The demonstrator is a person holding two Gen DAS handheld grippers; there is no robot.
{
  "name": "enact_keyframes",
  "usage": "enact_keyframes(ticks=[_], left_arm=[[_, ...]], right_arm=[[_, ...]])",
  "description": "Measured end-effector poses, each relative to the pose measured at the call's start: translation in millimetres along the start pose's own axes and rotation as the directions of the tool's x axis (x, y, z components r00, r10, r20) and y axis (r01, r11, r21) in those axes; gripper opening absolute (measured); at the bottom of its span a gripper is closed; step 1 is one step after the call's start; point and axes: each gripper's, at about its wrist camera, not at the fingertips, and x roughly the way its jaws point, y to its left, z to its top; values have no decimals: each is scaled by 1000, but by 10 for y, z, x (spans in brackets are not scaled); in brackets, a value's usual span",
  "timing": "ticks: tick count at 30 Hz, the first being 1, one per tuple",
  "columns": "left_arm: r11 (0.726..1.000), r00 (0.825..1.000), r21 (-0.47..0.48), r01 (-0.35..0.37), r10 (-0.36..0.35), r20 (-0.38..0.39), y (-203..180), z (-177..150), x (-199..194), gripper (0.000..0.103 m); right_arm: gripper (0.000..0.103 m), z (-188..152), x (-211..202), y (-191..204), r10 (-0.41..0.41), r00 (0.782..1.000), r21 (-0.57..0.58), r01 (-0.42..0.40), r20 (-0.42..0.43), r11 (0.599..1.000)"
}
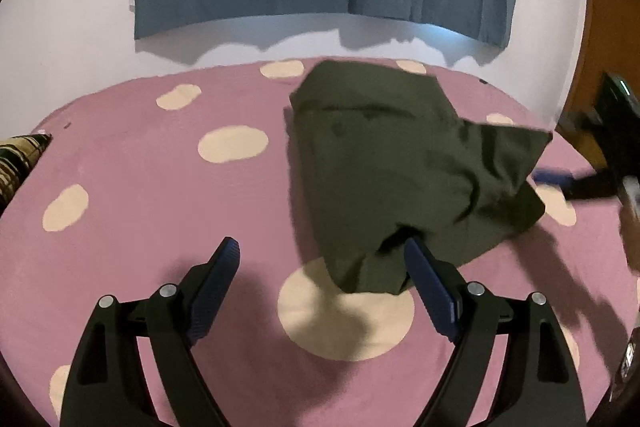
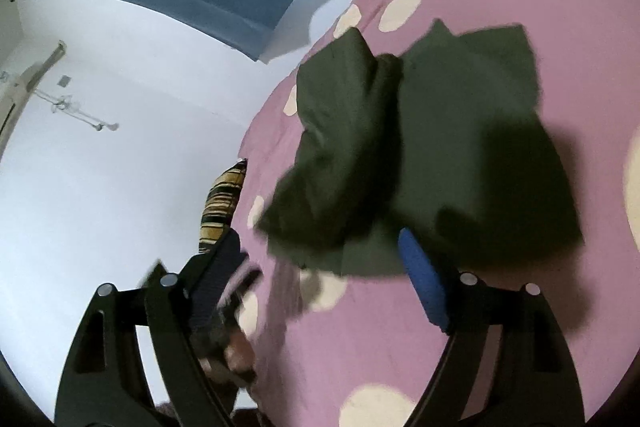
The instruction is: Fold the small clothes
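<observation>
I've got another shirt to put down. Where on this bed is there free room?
Free: the pink spotted bedspread between the striped pillow and the dark green garment. Crowded: the garment's right side, beside the right gripper.

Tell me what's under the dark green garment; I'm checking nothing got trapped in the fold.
Around the dark green garment only the pink dotted bedsheet shows. Whatever lies beneath or inside its folds is covered.

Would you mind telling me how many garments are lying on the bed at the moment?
1: a dark green garment lies crumpled on the pink spotted bedspread, just ahead of the left gripper. Others may lie outside both views.
</observation>
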Motion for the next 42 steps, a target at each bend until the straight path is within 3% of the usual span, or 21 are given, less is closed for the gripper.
enact_keyframes(ticks=[4, 7, 9, 11, 14, 17, 23, 29, 35, 42], left_arm=[[1000, 1000, 7, -19, 19, -1, -14, -39, 63, 83], [999, 999, 4, -42, 42, -11, -4, -47, 149, 83], [999, 999, -6, -46, 45, -23, 8, -52, 207, 83], [999, 998, -11, -53, 52, -33, 15, -50, 274, 83], [998, 998, -19, -53, 52, -40, 17, -57, 326, 83], [999, 998, -14, -51, 50, -39, -7, -66, 346, 83], [998, 997, 5, -56, 56, -47, -50, -83, 375, 83], [998, 998, 17, -57, 58, -25, -143, 18, 384, 85], [995, 999, 90, -47, 48, -14, -356, 26, 448, 87], [992, 997, 128, -18, 27, -74, -469, -14, 660, 87]], right_arm=[[81, 382, 464, 132, -111, 991, -40, 108, -73, 993], [81, 571, 783, 131, -225, 966, -57, 219, -125, 974], [67, 607, 911, 129, -240, 959, -58, 233, -152, 971], [34, 604, 1028, 114, -269, 946, -79, 259, -178, 963], [16, 598, 1126, 153, -314, 930, -128, 294, -190, 947], [6, 613, 1111, 253, -327, 930, -156, 303, -168, 940], [4, 764, 833, 698, -227, 972, -204, 210, -67, 956], [3, 839, 595, 943, -210, 978, -259, 203, -1, 944], [3, 874, 255, 283, -223, 974, -148, 225, 29, 963], [3, 709, 181, -747, -198, 980, 36, 198, -6, 980]])
